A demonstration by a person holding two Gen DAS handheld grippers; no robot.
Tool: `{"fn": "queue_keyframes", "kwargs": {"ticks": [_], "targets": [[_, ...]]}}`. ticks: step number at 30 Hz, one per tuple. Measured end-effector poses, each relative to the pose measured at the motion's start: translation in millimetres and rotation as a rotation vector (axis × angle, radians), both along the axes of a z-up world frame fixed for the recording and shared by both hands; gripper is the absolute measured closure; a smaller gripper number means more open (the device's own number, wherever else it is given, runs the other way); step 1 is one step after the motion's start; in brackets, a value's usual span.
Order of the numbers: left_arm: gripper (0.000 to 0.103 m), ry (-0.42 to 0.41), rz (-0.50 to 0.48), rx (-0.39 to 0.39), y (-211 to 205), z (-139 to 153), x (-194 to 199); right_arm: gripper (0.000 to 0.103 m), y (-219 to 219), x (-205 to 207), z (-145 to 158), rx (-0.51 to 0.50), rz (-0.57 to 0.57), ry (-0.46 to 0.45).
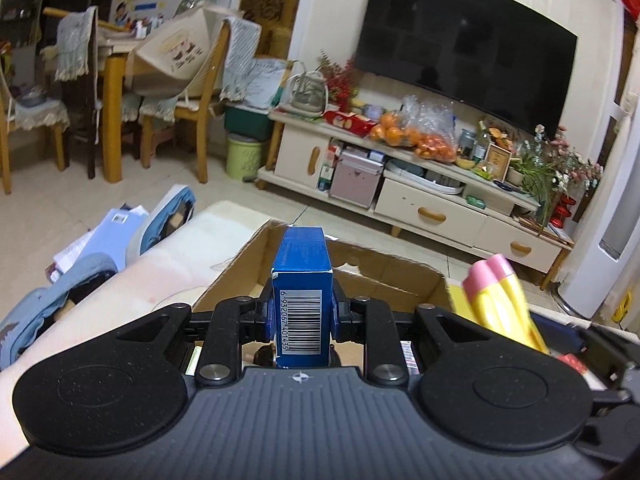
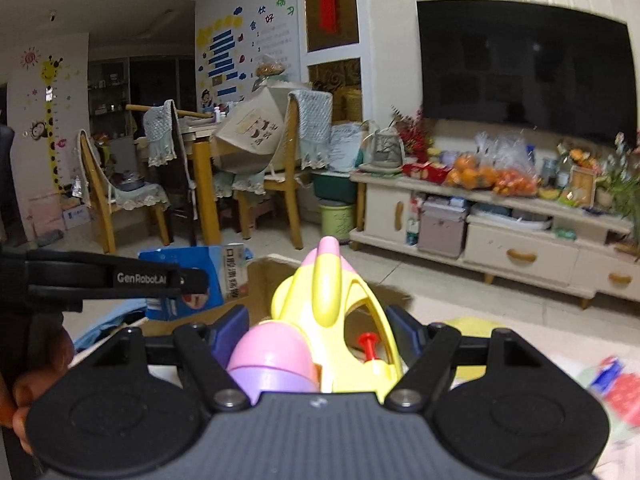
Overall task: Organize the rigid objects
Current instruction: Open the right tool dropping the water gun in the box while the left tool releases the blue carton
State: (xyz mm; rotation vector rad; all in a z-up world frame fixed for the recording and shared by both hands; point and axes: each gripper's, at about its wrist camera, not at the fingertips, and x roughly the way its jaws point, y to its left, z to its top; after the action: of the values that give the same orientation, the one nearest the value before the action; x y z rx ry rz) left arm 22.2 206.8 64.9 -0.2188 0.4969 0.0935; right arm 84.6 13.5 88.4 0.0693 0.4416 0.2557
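Observation:
My left gripper is shut on a slim blue carton with a barcode on its near end, held just over the near rim of an open cardboard box. The right gripper is shut on a yellow and pink toy water gun, whose red trigger shows between the fingers. That toy also shows at the right of the left wrist view, beside the box. From the right wrist view the left gripper and its blue carton sit to the left, over the box edge.
The box rests on a pale cloth-covered surface. Books and blue cloth items lie to its left. A cream TV cabinet with bagged oranges and a dark TV stands behind. Wooden dining chairs stand further left. A hand holds the left tool.

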Motion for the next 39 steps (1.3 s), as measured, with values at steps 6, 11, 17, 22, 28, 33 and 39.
{"fn": "queue_keyframes", "kwargs": {"ticks": [6,11,17,22,28,33,39], "targets": [[0.075,0.026,0.028,-0.02,5,-2,6,0.028,13,7,-9,0.066,0.038,0.026],[0.075,0.05,0.032,-0.021,-4,-6,5,0.028,24,11,-17,0.054,0.052,0.059],[0.073,0.067,0.034,0.004,-9,-7,5,0.017,22,1,-18,0.053,0.036,0.059],[0.032,0.056,0.043,0.035,-13,-4,1,0.015,12,-15,-8,0.027,-0.009,0.014],[0.005,0.026,0.031,0.108,-21,-1,-8,0.007,-1,-35,-6,-0.028,-0.082,-0.017],[0.0,0.02,0.011,0.142,-24,-3,-11,0.004,-6,-48,-10,-0.075,-0.117,-0.038],[0.0,0.026,0.0,0.162,-23,-4,-8,0.004,-13,-61,-15,-0.095,-0.143,-0.045]]}}
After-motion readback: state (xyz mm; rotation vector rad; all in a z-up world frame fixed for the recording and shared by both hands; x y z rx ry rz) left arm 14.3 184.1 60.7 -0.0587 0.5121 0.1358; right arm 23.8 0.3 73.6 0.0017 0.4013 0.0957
